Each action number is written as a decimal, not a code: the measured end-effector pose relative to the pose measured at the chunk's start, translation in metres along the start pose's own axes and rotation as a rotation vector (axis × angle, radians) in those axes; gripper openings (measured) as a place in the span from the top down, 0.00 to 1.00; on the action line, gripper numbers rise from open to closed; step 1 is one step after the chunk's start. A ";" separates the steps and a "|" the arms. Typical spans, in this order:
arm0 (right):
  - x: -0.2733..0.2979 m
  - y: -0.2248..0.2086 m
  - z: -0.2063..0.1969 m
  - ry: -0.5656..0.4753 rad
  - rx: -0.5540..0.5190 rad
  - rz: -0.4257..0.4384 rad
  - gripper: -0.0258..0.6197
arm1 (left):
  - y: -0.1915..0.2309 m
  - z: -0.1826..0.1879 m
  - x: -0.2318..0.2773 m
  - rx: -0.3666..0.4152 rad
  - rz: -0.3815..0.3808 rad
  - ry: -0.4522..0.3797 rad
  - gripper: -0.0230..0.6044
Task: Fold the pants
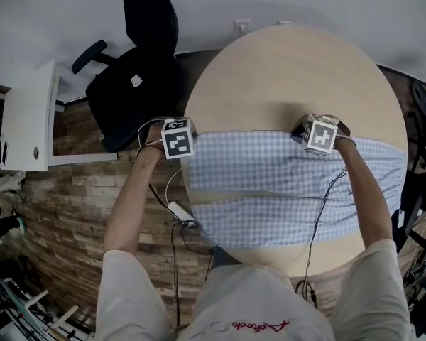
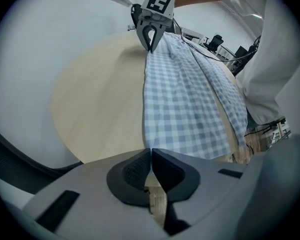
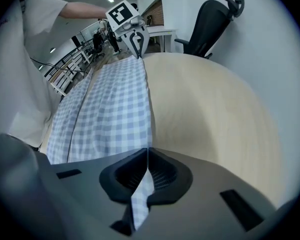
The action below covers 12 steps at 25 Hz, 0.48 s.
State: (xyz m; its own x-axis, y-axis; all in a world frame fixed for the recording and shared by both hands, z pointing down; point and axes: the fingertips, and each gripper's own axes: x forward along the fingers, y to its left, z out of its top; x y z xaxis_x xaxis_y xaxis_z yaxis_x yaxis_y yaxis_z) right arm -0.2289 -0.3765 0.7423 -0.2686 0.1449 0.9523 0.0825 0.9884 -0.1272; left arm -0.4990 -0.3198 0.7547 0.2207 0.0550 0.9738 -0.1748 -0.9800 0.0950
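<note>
Blue-and-white checked pants [image 1: 284, 190] lie spread across the near half of a round pale wooden table [image 1: 284, 77]. My left gripper [image 1: 187, 148] points down at the pants' far left corner, by the table's left rim. In the left gripper view its jaws [image 2: 151, 154] are shut, and the cloth's [image 2: 185, 104] edge runs into the tips. My right gripper [image 1: 307, 137] stands on the same far edge, right of the middle. Its jaws [image 3: 147, 154] are shut on the checked cloth [image 3: 110, 109], and a strip hangs below them. The edge between the grippers is straight.
A black office chair [image 1: 138, 77] stands at the table's far left, with a white cabinet [image 1: 28, 119] beyond it. Cables and a white adapter [image 1: 177, 210] hang over the plank floor by my left arm. Bare tabletop [image 3: 205, 104] lies beyond the pants.
</note>
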 end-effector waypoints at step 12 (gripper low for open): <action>-0.075 0.021 0.017 -0.150 -0.056 -0.252 0.91 | -0.006 0.007 -0.072 -0.014 0.316 -0.100 0.90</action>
State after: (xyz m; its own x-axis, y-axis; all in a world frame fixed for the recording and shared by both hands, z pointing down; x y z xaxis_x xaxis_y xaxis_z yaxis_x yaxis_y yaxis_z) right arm -0.2236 -0.3655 0.6630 -0.4257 -0.0958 0.8998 0.0467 0.9907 0.1276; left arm -0.5074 -0.3195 0.6823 0.2467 -0.2710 0.9304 -0.2626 -0.9429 -0.2050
